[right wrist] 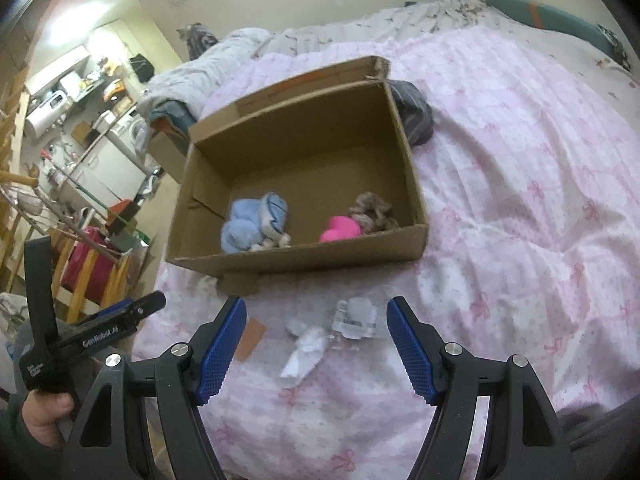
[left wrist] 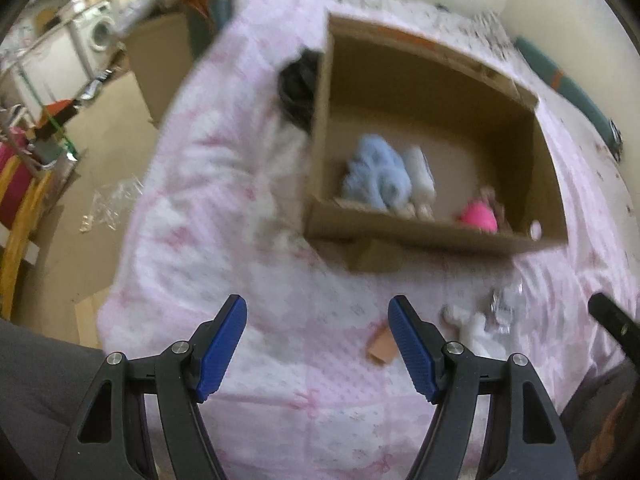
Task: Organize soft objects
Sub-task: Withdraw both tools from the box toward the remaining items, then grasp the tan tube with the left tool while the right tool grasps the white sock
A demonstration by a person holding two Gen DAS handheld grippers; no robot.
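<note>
Cardboard box [right wrist: 416, 184] sits on our pink quilt [right wrist: 520, 200], holding a blue plush [right wrist: 252, 224]; our left gripper [left wrist: 318, 344] and right gripper [right wrist: 316, 344] both gape apart, holding nothing.

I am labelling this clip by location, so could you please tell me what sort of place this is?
Most likely a bedroom in a small home: a bed with a pink quilt, a pillow by the wall, and a washing machine in the adjoining area.
</note>
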